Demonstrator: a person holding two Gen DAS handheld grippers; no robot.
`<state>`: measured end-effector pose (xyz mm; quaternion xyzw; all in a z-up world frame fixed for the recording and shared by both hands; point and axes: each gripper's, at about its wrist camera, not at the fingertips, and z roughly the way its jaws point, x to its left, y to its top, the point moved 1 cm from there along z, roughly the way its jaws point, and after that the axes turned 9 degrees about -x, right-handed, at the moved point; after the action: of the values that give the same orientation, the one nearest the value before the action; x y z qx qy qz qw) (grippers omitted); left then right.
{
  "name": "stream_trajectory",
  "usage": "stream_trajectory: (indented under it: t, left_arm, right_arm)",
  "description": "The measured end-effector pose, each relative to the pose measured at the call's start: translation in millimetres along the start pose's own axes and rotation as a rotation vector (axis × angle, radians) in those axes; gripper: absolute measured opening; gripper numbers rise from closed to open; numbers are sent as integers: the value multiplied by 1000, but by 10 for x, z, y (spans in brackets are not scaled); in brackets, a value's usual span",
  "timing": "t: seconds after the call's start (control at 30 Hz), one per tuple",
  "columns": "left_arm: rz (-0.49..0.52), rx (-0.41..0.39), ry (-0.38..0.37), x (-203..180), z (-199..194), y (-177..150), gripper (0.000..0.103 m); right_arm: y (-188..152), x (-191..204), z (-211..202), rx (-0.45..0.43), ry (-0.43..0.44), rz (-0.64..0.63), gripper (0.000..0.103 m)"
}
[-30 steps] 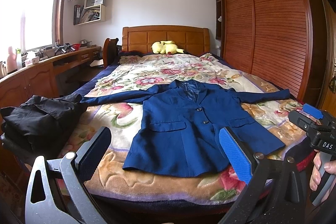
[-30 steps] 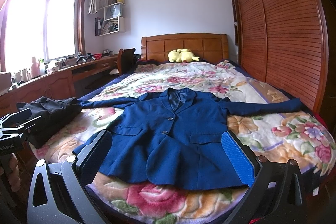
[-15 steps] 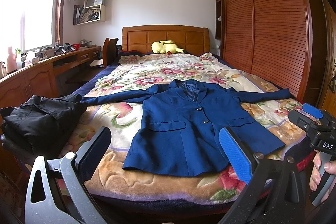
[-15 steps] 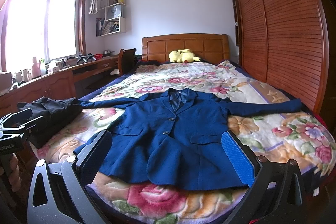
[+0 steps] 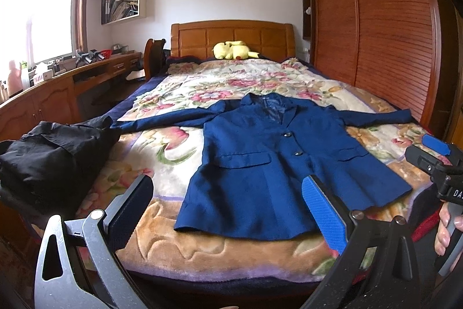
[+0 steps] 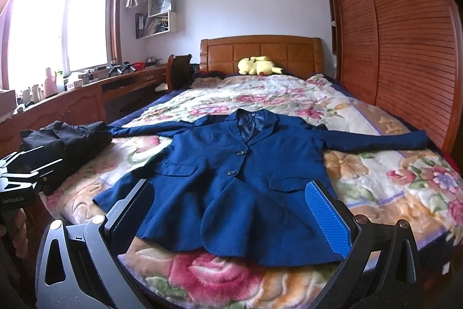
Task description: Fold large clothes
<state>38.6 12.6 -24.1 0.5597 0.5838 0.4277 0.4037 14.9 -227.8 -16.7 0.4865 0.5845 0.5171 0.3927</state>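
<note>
bed (image 5: 185,257): fills the room's middle, floral blanket over it, headboard at the far end; it carries everything the task needs.
blue jacket (image 6: 240,181): lies face up and spread flat on the near half of the bed, collar toward the headboard, hem toward the foot, both sleeves stretched straight out to the sides, buttons done up.
change: next to none; across the last second both views match almost exactly, jacket in the same place and same spread, neither tool advanced.
meaning: folding looks not yet begun; this reads as a pause at the foot of the bed before the first reach, likely for a sleeve or a side of the hem.
black clothes (image 5: 49,152): dark heap at the bed's left edge, just beyond the tip of the jacket's left-hand sleeve; whether they touch is unclear.
left gripper (image 5: 228,207): fingers spread wide with nothing between them, held short of the hem, not touching cloth.
right gripper (image 6: 231,210): likewise wide apart and empty, framing the lower jacket from above the bed's foot.
yellow plush toy (image 6: 259,66): against the headboard, well apart from the work.
</note>
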Motion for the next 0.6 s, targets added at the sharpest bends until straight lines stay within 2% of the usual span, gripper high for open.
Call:
stream_trajectory:
  t: [0.6]
  left_arm:
    - [21,104,19,341,846,-255,103]
  right_arm:
    - [126,13,810,22,65,-11,103]
